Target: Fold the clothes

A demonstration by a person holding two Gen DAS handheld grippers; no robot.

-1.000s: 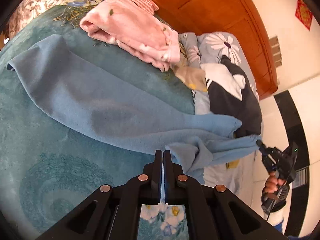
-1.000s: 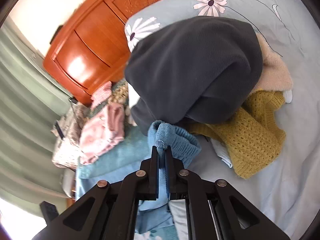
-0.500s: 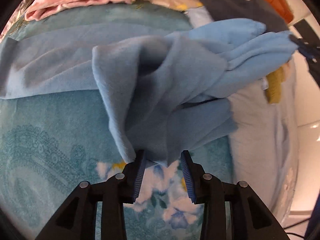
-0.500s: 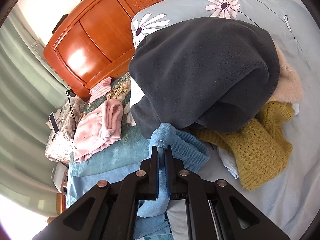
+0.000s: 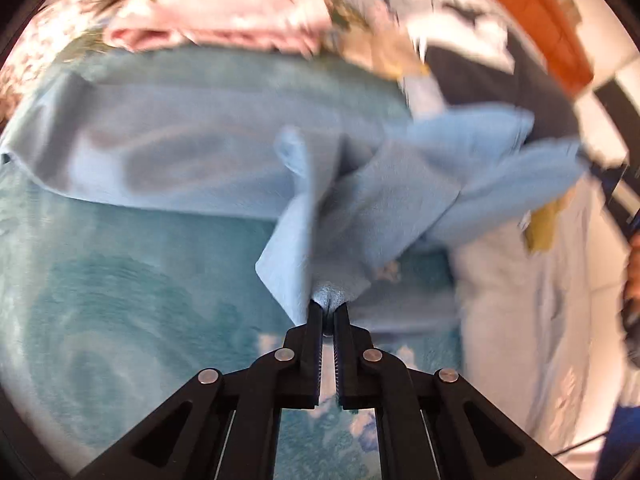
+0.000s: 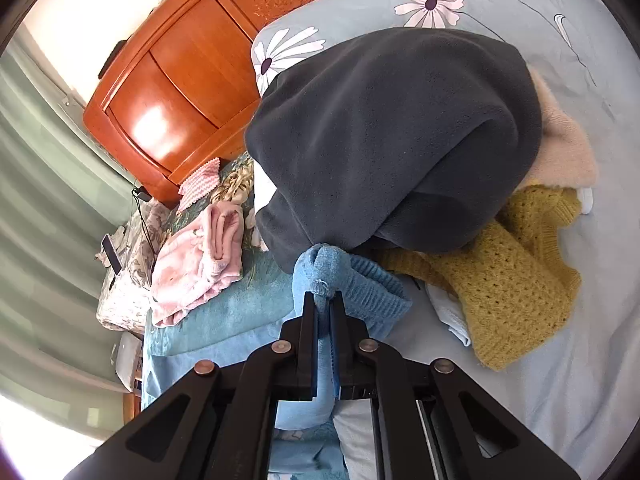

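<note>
A light blue fleece garment (image 5: 192, 148) lies spread over the teal blanket (image 5: 120, 312), its near part bunched and lifted. My left gripper (image 5: 328, 312) is shut on a pinch of that bunched blue cloth. The garment stretches to the right, where the other gripper's tip holds its far end at the frame edge. In the right wrist view, my right gripper (image 6: 323, 300) is shut on the ribbed blue cuff (image 6: 340, 276) of the same garment, which trails down and left under the jaws. The left wrist view is motion-blurred.
A dark grey fleece (image 6: 392, 140), a mustard knit sweater (image 6: 516, 284) and a beige fluffy garment (image 6: 564, 152) are piled on the daisy-print bedding (image 6: 500, 4). A folded pink garment (image 6: 200, 256) lies near the orange wooden headboard (image 6: 180, 80). A phone (image 6: 111, 254) rests at the bed's edge.
My left gripper, open around the blue cloth half a second ago, has shut on it and lifted the bunch. The right gripper kept its hold on the cuff and shifted slightly.
</note>
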